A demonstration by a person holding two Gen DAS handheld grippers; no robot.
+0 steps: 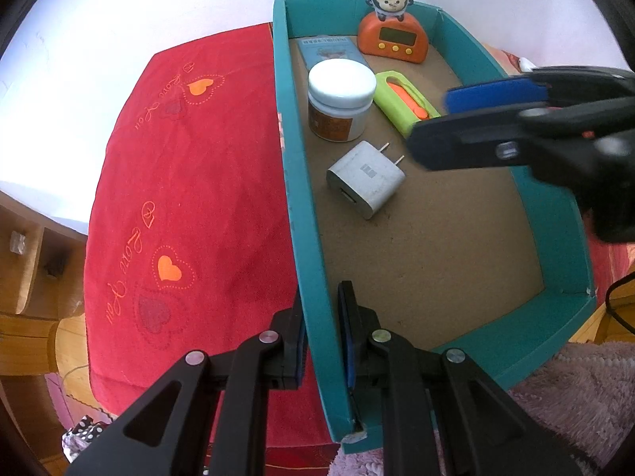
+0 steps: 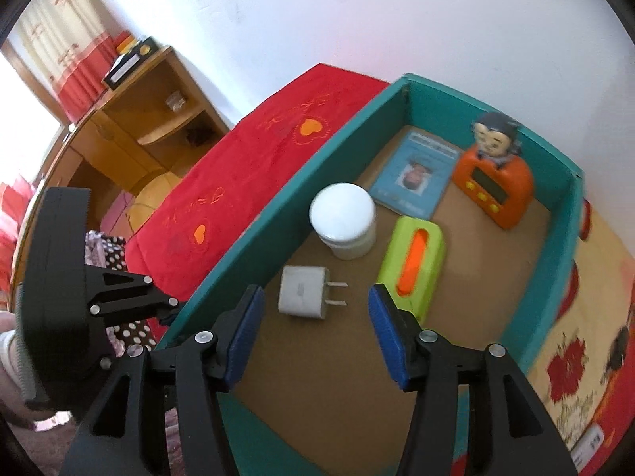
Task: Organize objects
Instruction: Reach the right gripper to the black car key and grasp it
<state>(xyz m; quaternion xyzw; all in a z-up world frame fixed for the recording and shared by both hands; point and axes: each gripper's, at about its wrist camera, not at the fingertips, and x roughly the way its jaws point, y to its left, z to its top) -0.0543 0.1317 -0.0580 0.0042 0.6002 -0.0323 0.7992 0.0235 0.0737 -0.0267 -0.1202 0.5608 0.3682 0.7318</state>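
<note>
A teal cardboard box (image 1: 301,206) lies on a red cloth. Inside it are a white charger plug (image 1: 365,184), a white-lidded jar (image 1: 341,99), a green utility knife (image 1: 405,103), an orange monkey timer (image 1: 393,35) and a blue card (image 1: 329,49). My left gripper (image 1: 321,341) is shut on the box's left wall near its front corner. My right gripper (image 2: 313,337) is open and empty above the box floor, just short of the plug (image 2: 303,295); it also shows in the left wrist view (image 1: 456,119). The jar (image 2: 343,220), knife (image 2: 412,263), timer (image 2: 494,182) and card (image 2: 414,172) lie beyond it.
The red cloth (image 1: 190,198) with heart embroidery covers the surface left of the box. A wooden shelf unit (image 2: 147,115) stands at the far left by the wall. A pink fluffy fabric (image 1: 575,404) lies at the near right. A floral cloth (image 2: 583,317) lies right of the box.
</note>
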